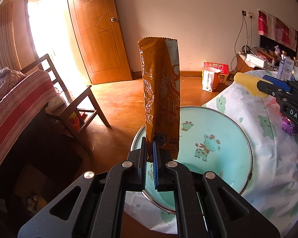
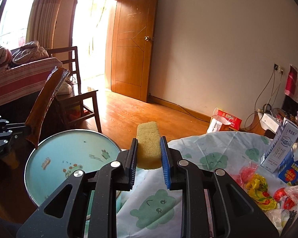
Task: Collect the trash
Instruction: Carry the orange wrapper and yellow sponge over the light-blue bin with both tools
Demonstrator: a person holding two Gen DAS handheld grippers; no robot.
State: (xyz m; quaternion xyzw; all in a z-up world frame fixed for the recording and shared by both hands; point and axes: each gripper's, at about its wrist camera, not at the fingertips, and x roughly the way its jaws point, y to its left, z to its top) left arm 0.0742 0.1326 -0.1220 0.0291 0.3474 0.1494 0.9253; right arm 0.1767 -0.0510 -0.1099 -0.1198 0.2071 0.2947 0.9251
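Observation:
My left gripper is shut on the bottom edge of a tall orange muffin wrapper, which stands upright above a light-blue enamel basin with a cartoon giraffe. In the right wrist view that wrapper hangs at the left over the basin. My right gripper is shut on a yellow sponge, held above the edge of a white cloth with green prints. The left wrist view shows the right gripper at the far right with the sponge.
Crumpled wrappers and plastic bags lie on the cloth by a milk carton. A wooden chair and a striped bed stand at the left. Red gift bags sit on the wooden floor by the wall.

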